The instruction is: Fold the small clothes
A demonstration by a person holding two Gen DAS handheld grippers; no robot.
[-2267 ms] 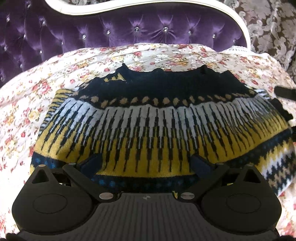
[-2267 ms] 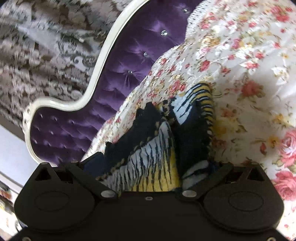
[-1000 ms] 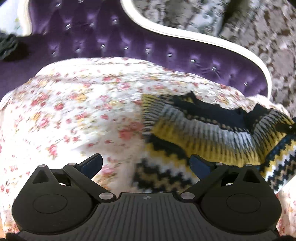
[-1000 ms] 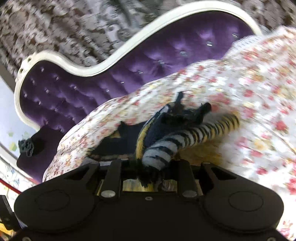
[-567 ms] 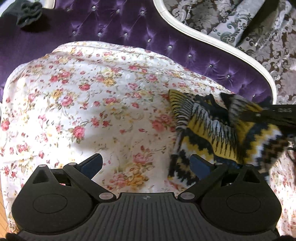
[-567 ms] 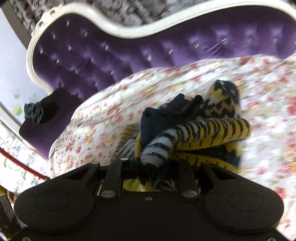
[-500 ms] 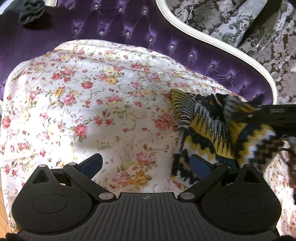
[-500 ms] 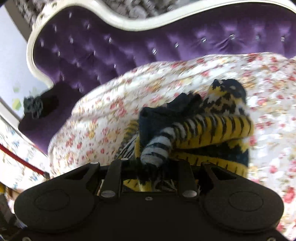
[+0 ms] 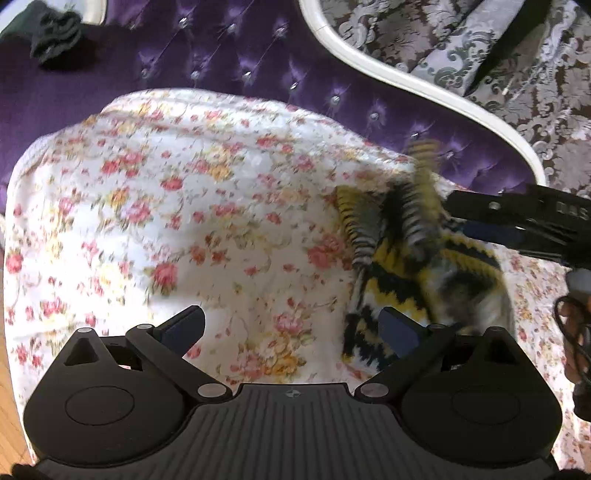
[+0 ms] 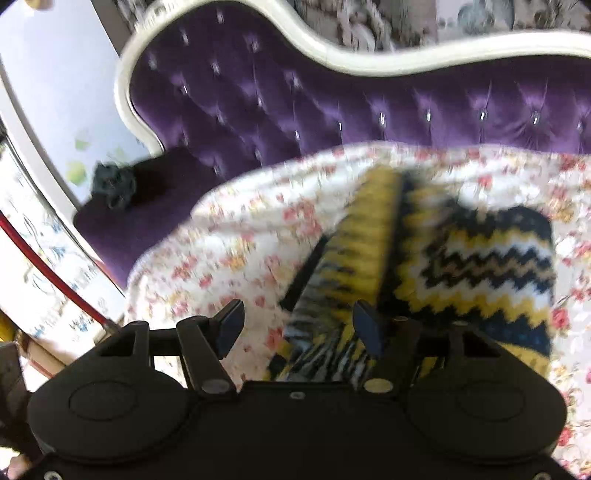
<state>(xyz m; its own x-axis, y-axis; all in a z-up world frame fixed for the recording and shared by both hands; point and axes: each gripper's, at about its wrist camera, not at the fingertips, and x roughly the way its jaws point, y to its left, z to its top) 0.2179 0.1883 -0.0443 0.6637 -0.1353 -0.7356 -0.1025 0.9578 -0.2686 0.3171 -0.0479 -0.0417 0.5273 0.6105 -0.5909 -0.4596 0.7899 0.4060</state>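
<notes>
A small yellow, navy and white patterned knit sweater (image 9: pixel 417 273) lies bunched on the floral cloth (image 9: pixel 184 221) at the right of the left wrist view. My left gripper (image 9: pixel 291 328) is open and empty, just left of the sweater. My right gripper (image 10: pixel 299 328) is open; the sweater (image 10: pixel 472 266) lies folded under and beyond it, blurred by motion, with a striped part (image 10: pixel 325 332) between the fingers. The right gripper's body also shows in the left wrist view (image 9: pixel 517 221), above the sweater.
The cloth covers a purple tufted sofa (image 9: pixel 221 66) with a white frame (image 10: pixel 332 51). A dark crumpled item (image 9: pixel 55 33) lies on the sofa seat at far left; it also shows in the right wrist view (image 10: pixel 114 184). A hand (image 9: pixel 576 332) is at the right edge.
My right gripper has opened and let go of the sweater sleeve it held; the sweater has dropped onto the cloth in a folded heap. My left gripper stayed open and shifted slightly.
</notes>
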